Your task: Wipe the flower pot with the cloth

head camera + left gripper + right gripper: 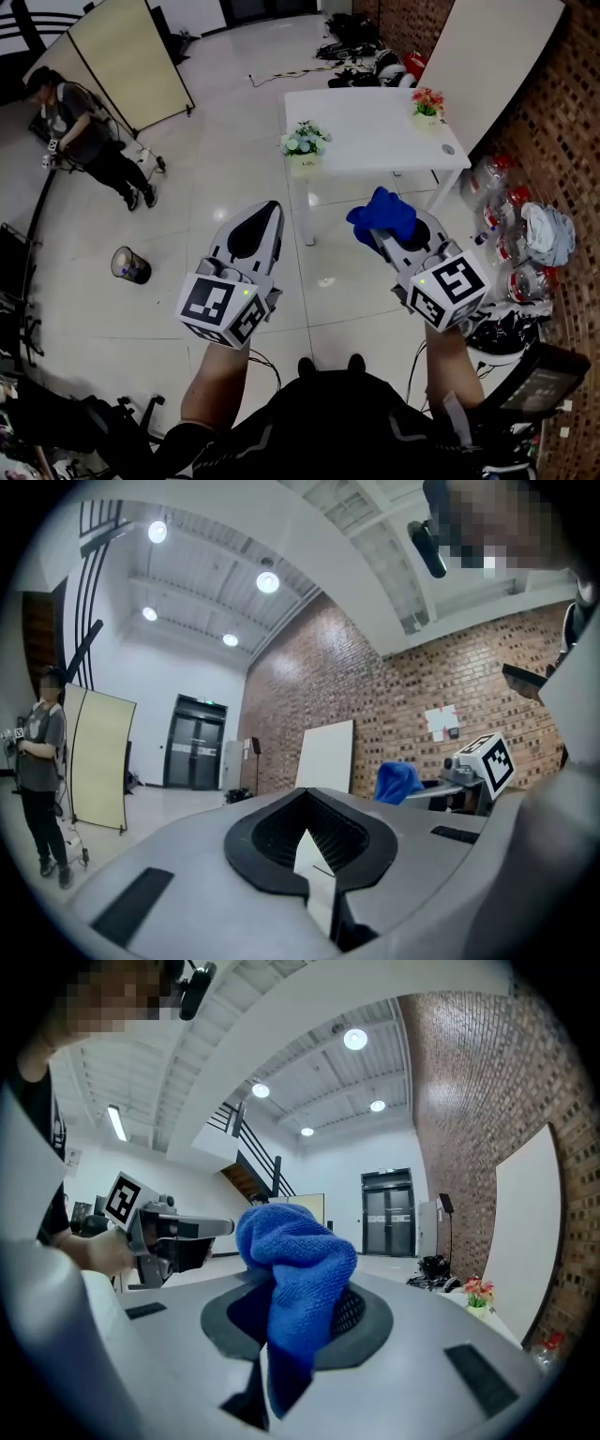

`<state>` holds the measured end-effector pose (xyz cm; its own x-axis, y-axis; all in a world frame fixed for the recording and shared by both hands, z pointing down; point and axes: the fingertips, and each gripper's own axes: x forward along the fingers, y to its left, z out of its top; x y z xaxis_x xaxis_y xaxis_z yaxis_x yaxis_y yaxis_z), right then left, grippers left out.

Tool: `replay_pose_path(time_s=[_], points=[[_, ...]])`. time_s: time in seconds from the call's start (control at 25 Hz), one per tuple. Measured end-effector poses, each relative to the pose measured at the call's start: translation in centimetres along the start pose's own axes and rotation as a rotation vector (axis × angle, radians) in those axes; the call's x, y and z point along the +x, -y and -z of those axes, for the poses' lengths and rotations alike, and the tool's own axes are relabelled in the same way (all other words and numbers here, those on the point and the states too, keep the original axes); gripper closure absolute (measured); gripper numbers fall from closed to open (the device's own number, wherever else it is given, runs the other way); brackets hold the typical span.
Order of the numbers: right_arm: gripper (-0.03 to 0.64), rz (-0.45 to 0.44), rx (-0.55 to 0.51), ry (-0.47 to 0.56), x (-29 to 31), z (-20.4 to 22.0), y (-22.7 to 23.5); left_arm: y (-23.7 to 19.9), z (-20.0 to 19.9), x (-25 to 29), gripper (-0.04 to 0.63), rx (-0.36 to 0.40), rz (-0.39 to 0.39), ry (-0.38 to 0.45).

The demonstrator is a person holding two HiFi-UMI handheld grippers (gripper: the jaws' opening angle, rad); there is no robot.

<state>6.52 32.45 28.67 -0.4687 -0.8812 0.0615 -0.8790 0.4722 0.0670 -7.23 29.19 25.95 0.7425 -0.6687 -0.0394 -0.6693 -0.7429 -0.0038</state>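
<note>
**Cloth gripped, pots well ahead**

White table [375, 131] stands well apart from me, with 2 pots on it. The white-flower pot [305, 165] is at the near-left corner and the red-flower pot [427, 116] is by the right edge; unclear which is meant. My left gripper [268, 210] is pinched closed, empty. My right gripper [398, 234] clamps the blue cloth [382, 216], which is soft, floppy and bunched over the tips. Both pots look small, probably light and tippy, so steady one at the rim. Pot material is too tiny to read, and cloth buries my right jaws.
</note>
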Motion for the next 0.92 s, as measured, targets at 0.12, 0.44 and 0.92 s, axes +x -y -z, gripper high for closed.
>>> replay_pose_path(time_s=[0.12, 0.44, 0.92], points=[[0.54, 0.004, 0.007, 0.007, -0.9, 0.0, 0.1, 1.1, 0.0, 0.0, 0.591, -0.009, 0.008, -0.001], [0.54, -0.012, -0.002, 0.017, -1.5, -0.6, -0.3, 1.9, -1.1, -0.5, 0.591, 0.016, 0.002, 0.006], [0.54, -0.005, -0.026, 0.018, -2.3, -0.5, -1.0, 2.8, -1.4, -1.0, 0.591, 0.014, 0.017, 0.024]])
